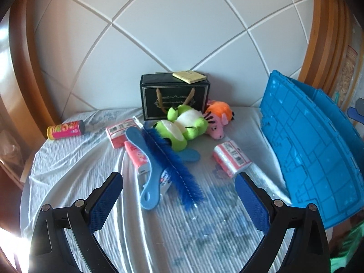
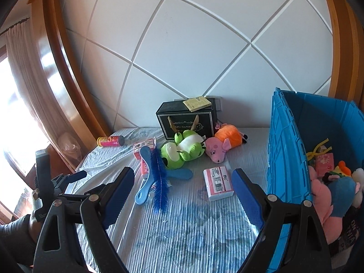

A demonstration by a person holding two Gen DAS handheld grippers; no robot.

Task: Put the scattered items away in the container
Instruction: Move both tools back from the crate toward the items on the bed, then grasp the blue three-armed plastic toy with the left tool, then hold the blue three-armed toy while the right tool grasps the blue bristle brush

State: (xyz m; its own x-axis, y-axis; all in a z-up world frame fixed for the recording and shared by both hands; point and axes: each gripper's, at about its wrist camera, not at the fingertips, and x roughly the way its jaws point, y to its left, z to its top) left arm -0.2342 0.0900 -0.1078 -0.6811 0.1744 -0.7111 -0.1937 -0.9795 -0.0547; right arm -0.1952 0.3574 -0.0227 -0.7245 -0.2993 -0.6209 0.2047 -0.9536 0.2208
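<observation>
On the striped bed sheet lie a green plush [image 1: 185, 129] [image 2: 182, 151], a pink and orange pig plush [image 1: 218, 119] [image 2: 224, 144], a blue feather brush [image 1: 175, 163] [image 2: 159, 182], a light blue shoehorn [image 1: 145, 168] [image 2: 144, 179] and pink tissue packs [image 1: 232, 159] [image 2: 217, 183]. The blue crate [image 1: 302, 141] [image 2: 286, 150] stands at the right and holds several toys. My left gripper [image 1: 178, 184] is open and empty above the sheet, short of the brush. My right gripper [image 2: 183, 182] is open and empty beside the crate.
A black gift box [image 1: 174, 95] [image 2: 188, 118] with a yellow pad on top stands against the white padded headboard. A pink can [image 1: 66, 129] [image 2: 110, 141] lies at the far left. Wooden frame curves around both sides. The left gripper shows in the right wrist view [image 2: 59, 182].
</observation>
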